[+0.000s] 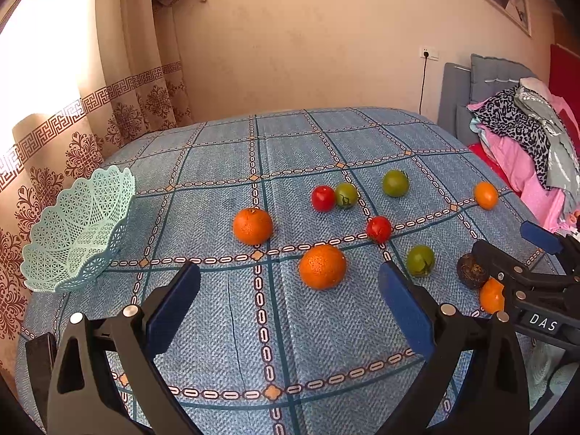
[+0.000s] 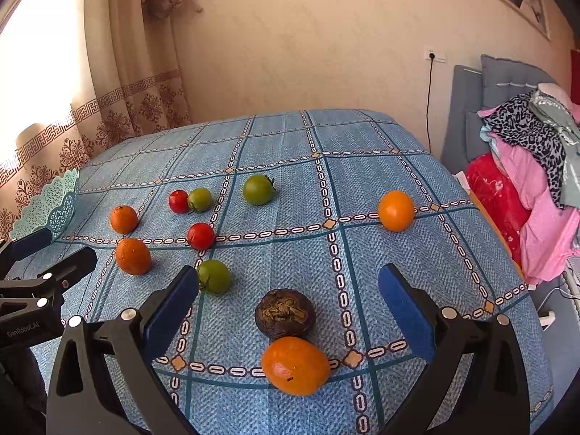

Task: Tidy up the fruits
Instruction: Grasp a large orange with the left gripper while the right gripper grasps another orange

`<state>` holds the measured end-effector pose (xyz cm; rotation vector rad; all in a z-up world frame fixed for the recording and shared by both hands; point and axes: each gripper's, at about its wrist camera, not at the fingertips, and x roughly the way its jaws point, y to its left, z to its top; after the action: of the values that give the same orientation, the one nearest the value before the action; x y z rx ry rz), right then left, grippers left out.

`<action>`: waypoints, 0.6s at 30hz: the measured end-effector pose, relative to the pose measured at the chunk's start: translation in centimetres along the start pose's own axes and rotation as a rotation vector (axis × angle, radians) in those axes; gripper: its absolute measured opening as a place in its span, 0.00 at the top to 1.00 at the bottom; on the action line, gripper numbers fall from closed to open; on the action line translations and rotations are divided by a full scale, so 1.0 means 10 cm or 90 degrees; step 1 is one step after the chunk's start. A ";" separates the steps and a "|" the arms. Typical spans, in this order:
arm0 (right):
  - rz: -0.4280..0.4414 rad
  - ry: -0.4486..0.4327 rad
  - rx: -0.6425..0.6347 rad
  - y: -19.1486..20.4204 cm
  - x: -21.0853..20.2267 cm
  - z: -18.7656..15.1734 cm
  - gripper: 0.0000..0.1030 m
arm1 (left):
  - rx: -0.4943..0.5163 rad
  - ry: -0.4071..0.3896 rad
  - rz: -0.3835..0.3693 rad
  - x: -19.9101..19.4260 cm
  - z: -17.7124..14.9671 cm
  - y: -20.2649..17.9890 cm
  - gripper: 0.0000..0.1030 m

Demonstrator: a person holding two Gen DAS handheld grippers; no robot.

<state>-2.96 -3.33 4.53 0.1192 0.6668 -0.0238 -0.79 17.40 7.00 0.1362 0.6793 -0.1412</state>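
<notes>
At the table's left edge, basket, fruit well apart

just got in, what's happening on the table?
A person holds two grippers over a blue checked tablecloth. Both the left gripper and the right gripper are open and empty. Oranges, red and green tomatoes and a dark brown fruit lie scattered. The mint basket at the left edge is empty.

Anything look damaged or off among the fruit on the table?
Yes: the dark brown, shrivelled fruit near the table's front edge looks dried or rotten, its top cracked open. It sits just behind a smooth orange, apparently touching it. The other oranges and tomatoes look intact.
</notes>
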 end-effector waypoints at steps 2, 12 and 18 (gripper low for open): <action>-0.002 0.009 0.000 -0.02 0.05 -0.02 0.05 | -0.001 0.004 -0.008 0.06 -0.01 0.00 0.06; 0.008 0.029 -0.003 -0.01 0.12 -0.06 0.05 | -0.012 0.084 -0.077 0.42 -0.04 0.00 0.21; 0.024 0.043 0.009 -0.03 0.13 -0.05 0.06 | -0.019 0.113 -0.101 0.62 0.03 0.03 0.30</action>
<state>-2.26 -3.58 3.28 0.1463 0.7324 0.0127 4.26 17.11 3.34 0.0664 0.8684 -0.2737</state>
